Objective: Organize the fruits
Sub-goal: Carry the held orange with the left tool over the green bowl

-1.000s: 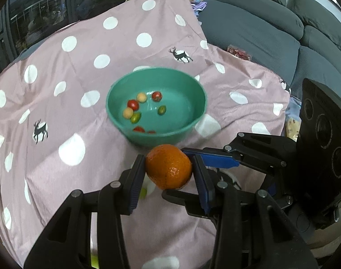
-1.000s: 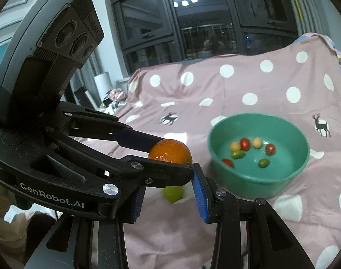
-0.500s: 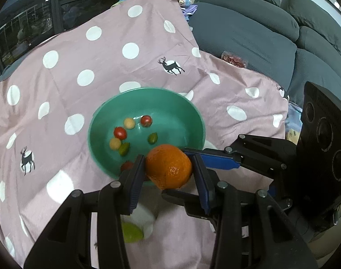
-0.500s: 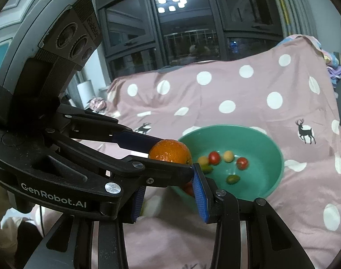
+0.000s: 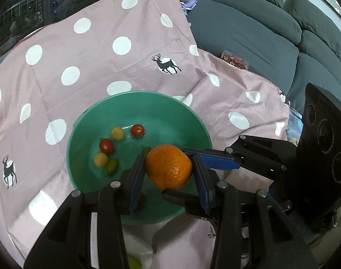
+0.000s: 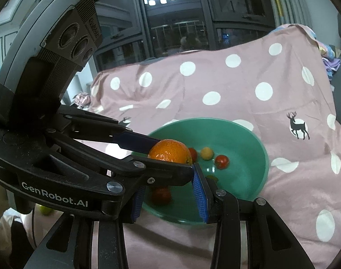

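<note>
Two grippers: the left gripper (image 5: 167, 159) and the right gripper (image 6: 168, 186) sit close together, fingers crossing.
Left gripper: squeezed tight on the orange (image 5: 168, 167), one blue pad on each side.
Right gripper: its blue pads stand apart with nothing pinched between them. A finger of the left gripper lies across the front of them.
Orange: between the left fingers, up in the air over the near side of the green bowl (image 5: 170, 116).
In the bowl: two red tomatoes (image 5: 106, 146), two little yellow fruits (image 5: 117, 133) and a green one (image 5: 112, 167), just past the left fingertips and a bit to the left. One more red one shows under the left finger.
In the way: nothing sits between the orange and the bowl's floor. The right gripper's finger touches the far right side of the orange.
Around: a pink cloth (image 5: 80, 56) with white dots and deer lies under the bowl. A grey sofa (image 5: 248, 29) is far ahead on the right, with a red packet (image 5: 234, 59) on it. A green fruit (image 6: 46, 209) lies on the cloth, back behind the fingers.
Changed since a second ago: the orange was over bare cloth, short of the bowl; now it is over the bowl. The green fruit was right under the fingers; now it is behind them. Both grippers keep the same gap.
</note>
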